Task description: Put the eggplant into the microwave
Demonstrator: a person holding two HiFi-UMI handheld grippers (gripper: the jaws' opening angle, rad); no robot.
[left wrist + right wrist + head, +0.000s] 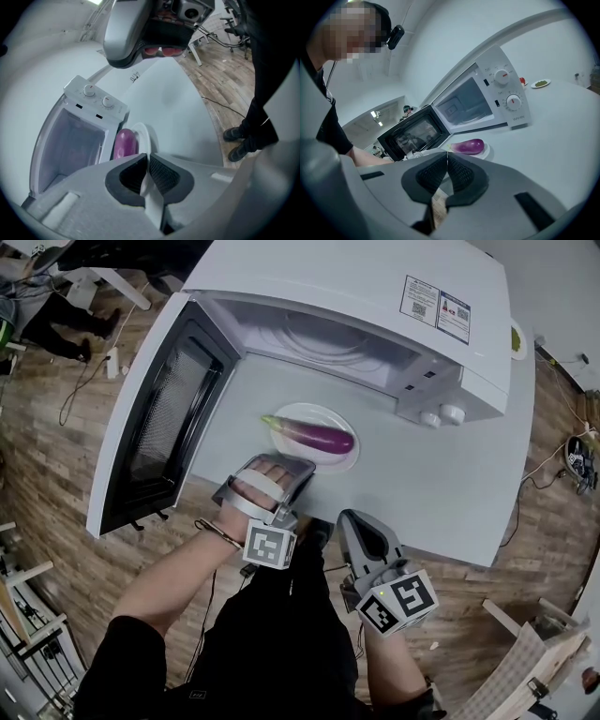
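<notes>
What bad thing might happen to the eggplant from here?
The left hand-held gripper pinches only the rim of the plate, so the plate may tip when lifted. The eggplant lies loose on it and might roll off. The open microwave door stands close by and could get bumped.

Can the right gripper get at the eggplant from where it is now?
Probably yes. Only bare table lies between the right gripper and the eggplant; the left gripper clamps the near rim of the plate, off to the side. The right jaws are shut and would need opening.
</notes>
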